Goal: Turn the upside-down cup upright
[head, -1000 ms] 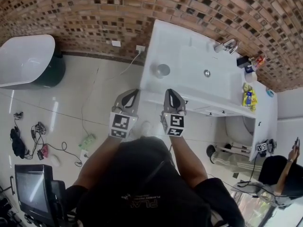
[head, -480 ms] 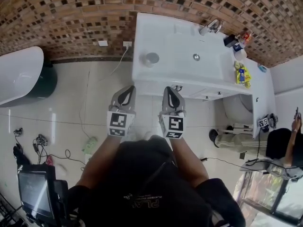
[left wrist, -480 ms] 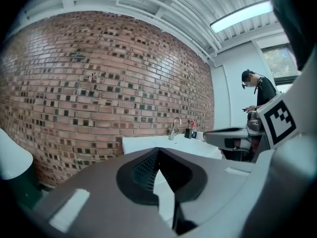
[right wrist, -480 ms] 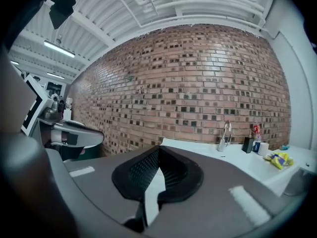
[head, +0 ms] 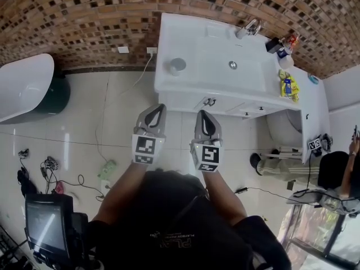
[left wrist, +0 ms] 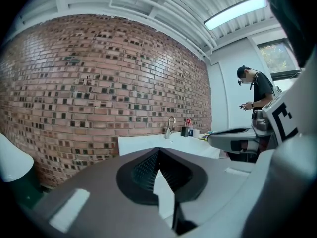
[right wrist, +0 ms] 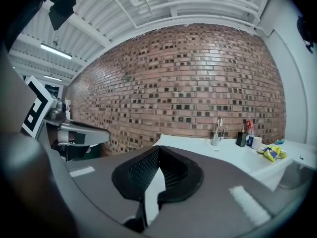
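Grey cup (head: 178, 66) upside-down on white vanity (head: 197, 44) — left gripper (head: 160, 109), right gripper (head: 202, 115) jaws closed, empty.

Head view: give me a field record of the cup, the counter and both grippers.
cup: on left end of counter, nothing touching it
cup orientation: cannot tell from this view
counter: white, with a basin, faucet at the back
left gripper: shut, empty, over the floor short of the counter
right gripper: shut, empty, beside the left one
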The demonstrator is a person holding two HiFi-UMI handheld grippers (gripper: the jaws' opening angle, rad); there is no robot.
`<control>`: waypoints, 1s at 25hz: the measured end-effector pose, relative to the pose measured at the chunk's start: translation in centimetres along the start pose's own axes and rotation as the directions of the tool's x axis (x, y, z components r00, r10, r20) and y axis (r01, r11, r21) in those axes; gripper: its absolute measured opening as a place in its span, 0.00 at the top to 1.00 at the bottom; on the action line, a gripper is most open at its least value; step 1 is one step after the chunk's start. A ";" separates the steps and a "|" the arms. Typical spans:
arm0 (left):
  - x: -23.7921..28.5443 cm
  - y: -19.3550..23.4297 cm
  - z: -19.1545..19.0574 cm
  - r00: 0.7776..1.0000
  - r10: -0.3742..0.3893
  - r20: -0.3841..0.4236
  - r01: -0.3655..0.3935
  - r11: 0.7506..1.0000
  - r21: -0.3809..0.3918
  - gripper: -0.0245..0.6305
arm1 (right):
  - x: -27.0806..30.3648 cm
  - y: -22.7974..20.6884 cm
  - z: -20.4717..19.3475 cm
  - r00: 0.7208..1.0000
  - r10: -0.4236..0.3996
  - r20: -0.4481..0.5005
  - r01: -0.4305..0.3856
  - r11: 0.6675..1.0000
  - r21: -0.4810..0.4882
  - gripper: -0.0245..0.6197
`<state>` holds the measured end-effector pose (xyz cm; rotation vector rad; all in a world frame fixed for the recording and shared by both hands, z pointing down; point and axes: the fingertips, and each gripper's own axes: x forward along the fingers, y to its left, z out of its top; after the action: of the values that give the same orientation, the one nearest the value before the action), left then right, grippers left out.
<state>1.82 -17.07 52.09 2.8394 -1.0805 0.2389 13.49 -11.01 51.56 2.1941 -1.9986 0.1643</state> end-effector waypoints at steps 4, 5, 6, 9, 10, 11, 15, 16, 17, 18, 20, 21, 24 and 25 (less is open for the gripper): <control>-1.0 -2.4 -0.1 1.000 0.009 -0.008 -0.009 1.000 0.011 0.96 | -2.4 -1.5 -0.9 1.000 -0.003 -0.002 0.003 1.000 0.007 0.94; -1.3 -3.0 -0.2 1.000 0.013 -0.010 -0.013 1.000 0.011 0.96 | -3.0 -1.9 -1.1 1.000 -0.006 -0.003 0.006 1.000 0.007 0.94; -1.6 -3.6 -0.3 1.000 0.019 -0.013 -0.019 1.000 0.010 0.96 | -3.6 -2.4 -1.3 1.000 -0.007 -0.004 0.007 1.000 0.009 0.94; -2.2 -5.3 -0.8 0.999 0.035 -0.031 -0.035 0.999 -0.009 0.96 | -5.7 -3.7 -1.5 1.000 -0.005 0.003 0.005 1.000 0.015 0.94; -2.5 -5.8 -0.9 0.998 0.043 -0.037 -0.044 0.999 -0.014 0.96 | -6.5 -4.2 -1.5 1.000 -0.005 0.007 0.005 1.000 0.014 0.94; -2.8 -6.2 -1.0 0.998 0.053 -0.040 -0.054 0.998 -0.016 0.96 | -7.4 -4.5 -1.5 1.000 -0.004 0.011 0.004 1.000 0.012 0.94; -4.5 -7.6 -1.9 0.995 0.087 -0.044 -0.089 0.996 -0.032 0.96 | -10.9 -5.1 -2.5 1.000 0.013 0.012 -0.013 1.000 0.010 0.94; -5.0 -8.1 -2.1 0.994 0.096 -0.045 -0.097 0.995 -0.036 0.96 | -11.8 -5.2 -2.9 1.000 0.019 0.008 -0.019 1.000 0.014 0.94; -5.6 -8.6 -2.3 0.994 0.104 -0.045 -0.105 0.994 -0.037 0.96 | -12.7 -5.3 -3.3 1.000 0.026 0.006 -0.026 1.000 0.018 0.94; -6.2 -9.1 -2.3 0.993 0.112 -0.045 -0.113 0.993 -0.033 0.96 | -13.5 -5.4 -3.5 0.999 0.033 0.005 -0.033 0.999 0.019 0.94; -7.5 -10.1 -2.1 0.991 0.123 -0.050 -0.124 0.992 -0.016 0.96 | -14.8 -5.4 -3.9 0.999 0.047 0.005 -0.047 0.999 0.021 0.94; -8.2 -10.6 -2.0 0.990 0.126 -0.055 -0.127 0.992 -0.008 0.96 | -15.4 -5.4 -4.0 0.999 0.053 0.005 -0.053 0.998 0.025 0.94; -10.2 -11.8 -2.2 0.989 0.130 -0.068 -0.130 0.992 0.000 0.96 | -17.1 -4.8 -4.3 0.998 0.067 0.002 -0.067 0.997 0.032 0.94; -10.8 -12.0 -2.4 0.989 0.131 -0.070 -0.132 0.991 -0.002 0.96 | -17.6 -4.5 -4.3 0.997 0.072 0.001 -0.072 0.997 0.032 0.94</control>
<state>1.55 -0.74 52.15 2.7346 -1.2525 0.3411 16.44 7.41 52.17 2.1425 -2.0904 0.2070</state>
